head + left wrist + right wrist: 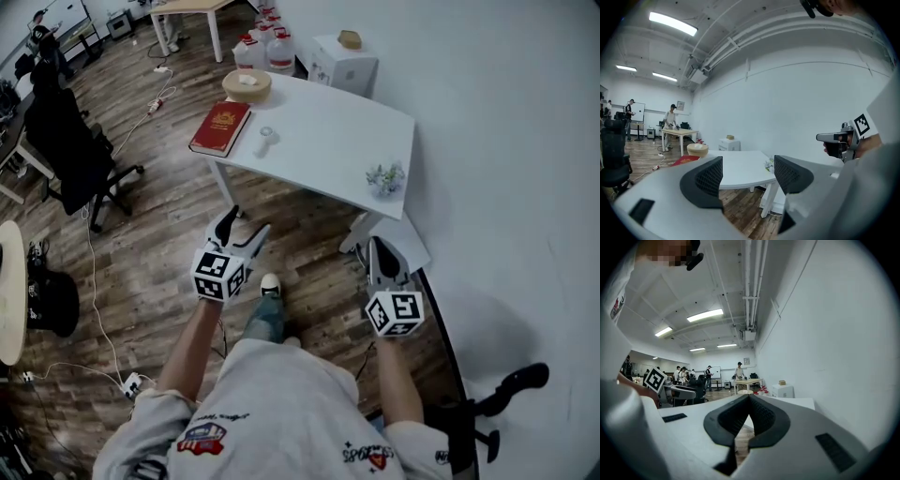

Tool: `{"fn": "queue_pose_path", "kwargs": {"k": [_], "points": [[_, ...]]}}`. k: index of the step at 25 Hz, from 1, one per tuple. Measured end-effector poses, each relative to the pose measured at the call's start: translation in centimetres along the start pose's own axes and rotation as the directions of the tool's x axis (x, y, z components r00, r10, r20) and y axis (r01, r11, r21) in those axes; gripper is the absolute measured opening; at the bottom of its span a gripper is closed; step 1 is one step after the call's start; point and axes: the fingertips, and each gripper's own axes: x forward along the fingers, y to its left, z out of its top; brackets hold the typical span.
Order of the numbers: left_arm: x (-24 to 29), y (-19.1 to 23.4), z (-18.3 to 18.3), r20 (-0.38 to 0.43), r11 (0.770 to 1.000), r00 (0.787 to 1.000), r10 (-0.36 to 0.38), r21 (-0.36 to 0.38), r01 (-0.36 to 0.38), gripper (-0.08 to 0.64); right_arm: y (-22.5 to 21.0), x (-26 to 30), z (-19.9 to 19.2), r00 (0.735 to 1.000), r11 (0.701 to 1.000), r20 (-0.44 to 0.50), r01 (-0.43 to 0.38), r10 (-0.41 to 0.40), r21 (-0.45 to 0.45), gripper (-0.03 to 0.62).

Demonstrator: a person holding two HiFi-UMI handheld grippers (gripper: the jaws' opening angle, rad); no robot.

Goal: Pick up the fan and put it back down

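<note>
Near the person's waist, left gripper [242, 228], jaws apart, and right gripper [382, 251], jaws together, hold nothing, so the fan [266, 139] on the table [328, 131] at twelve o'clock looks untouched.

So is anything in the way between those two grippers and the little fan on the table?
Nothing visible. The fan lies in the open on the white table, beside the red book. The left gripper and right gripper both hang short of the table, over the wood floor.
</note>
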Motion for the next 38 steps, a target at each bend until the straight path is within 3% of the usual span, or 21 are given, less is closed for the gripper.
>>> {"fn": "queue_pose_path", "kwargs": {"k": [6, 19, 26, 38], "points": [[7.5, 3.4, 1.3, 0.007, 0.999, 0.999, -0.048, 0.009, 0.048, 0.337, -2.7, 6.3, 0.7, 0.999, 0.999, -0.007, 0.037, -0.037, 0.001, -0.008], [23.2, 17.1, 5.0, -0.028, 0.993, 0.993, -0.115, 0.004, 0.115, 0.336, -4.7, 25.4, 3.6, 0.996, 0.996, -0.019, 0.087, -0.087, 0.009, -0.006], [26.8, 22.4, 4.2, -0.071, 0.993, 0.99, -0.12, -0.027, 0.118, 0.336, -4.2, 31.7, 3.0, 0.995, 0.996, -0.048, 0.085, -0.084, 0.017, -0.006], [28.4, 26.7, 2.5, -0.11, 0.993, 0.989, -0.101, -0.071, 0.094, 0.336, -2.8, 38.3, 2.5, 0.998, 1.0, -0.063, 0.012, -0.011, 0.007, -0.006]]}}
